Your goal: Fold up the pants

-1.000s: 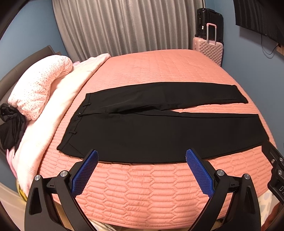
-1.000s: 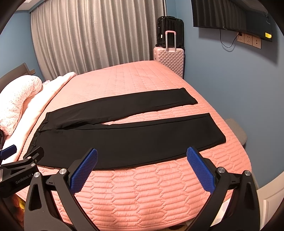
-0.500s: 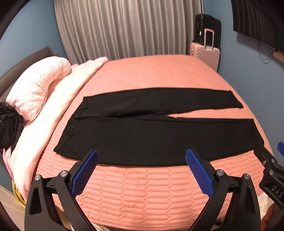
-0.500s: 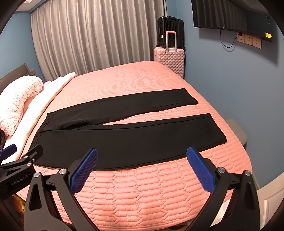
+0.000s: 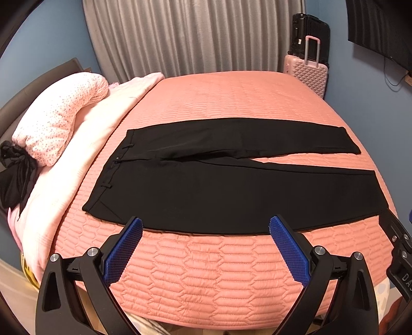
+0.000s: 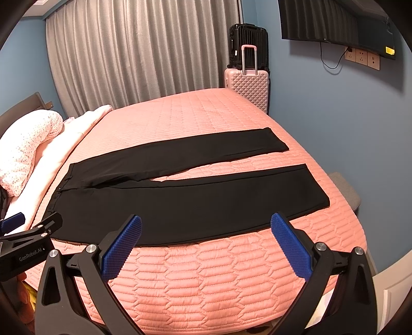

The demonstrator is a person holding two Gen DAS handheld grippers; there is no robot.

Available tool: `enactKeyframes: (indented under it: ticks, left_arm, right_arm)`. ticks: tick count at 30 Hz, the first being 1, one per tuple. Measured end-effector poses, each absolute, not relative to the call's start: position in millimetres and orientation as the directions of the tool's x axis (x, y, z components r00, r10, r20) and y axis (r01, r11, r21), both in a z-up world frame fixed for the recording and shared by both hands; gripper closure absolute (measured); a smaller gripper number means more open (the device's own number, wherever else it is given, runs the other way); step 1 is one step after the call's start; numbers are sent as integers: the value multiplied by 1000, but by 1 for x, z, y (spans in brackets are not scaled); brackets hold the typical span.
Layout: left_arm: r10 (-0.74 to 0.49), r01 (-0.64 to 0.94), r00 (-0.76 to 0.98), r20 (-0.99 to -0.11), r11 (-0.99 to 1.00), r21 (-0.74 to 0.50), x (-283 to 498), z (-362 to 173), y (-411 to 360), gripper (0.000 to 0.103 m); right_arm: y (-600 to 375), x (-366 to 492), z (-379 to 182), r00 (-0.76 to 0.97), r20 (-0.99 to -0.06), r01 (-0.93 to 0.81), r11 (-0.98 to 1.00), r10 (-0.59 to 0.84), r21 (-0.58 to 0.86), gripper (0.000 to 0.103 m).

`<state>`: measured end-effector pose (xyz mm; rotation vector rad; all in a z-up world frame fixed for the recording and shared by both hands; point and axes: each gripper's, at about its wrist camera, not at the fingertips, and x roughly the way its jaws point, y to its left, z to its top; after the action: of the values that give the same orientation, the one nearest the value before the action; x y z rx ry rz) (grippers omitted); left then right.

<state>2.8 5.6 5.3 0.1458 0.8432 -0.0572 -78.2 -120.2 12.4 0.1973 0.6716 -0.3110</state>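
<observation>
pants (image 5: 231, 190) flat on bed (image 5: 231, 98), claws apart

The left gripper (image 5: 206, 232) is held wide apart, empty, before the pants (image 5: 219, 190). The right gripper (image 6: 206, 229) is likewise spread, nothing gripped.

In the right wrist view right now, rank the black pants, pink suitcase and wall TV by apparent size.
1. black pants, clearly largest.
2. and 3. wall TV and pink suitcase: unsure, since the TV is cropped by the frame.
</observation>
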Motion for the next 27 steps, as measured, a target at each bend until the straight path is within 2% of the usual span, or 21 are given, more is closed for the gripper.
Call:
enactKeyframes:
  ticks: [27]
  left_arm:
    - [15,117,667,-745,985,124,4,7,1,5]
  right_arm:
    - [-118,-77,10,754,-628,311,947,-194,80,5]
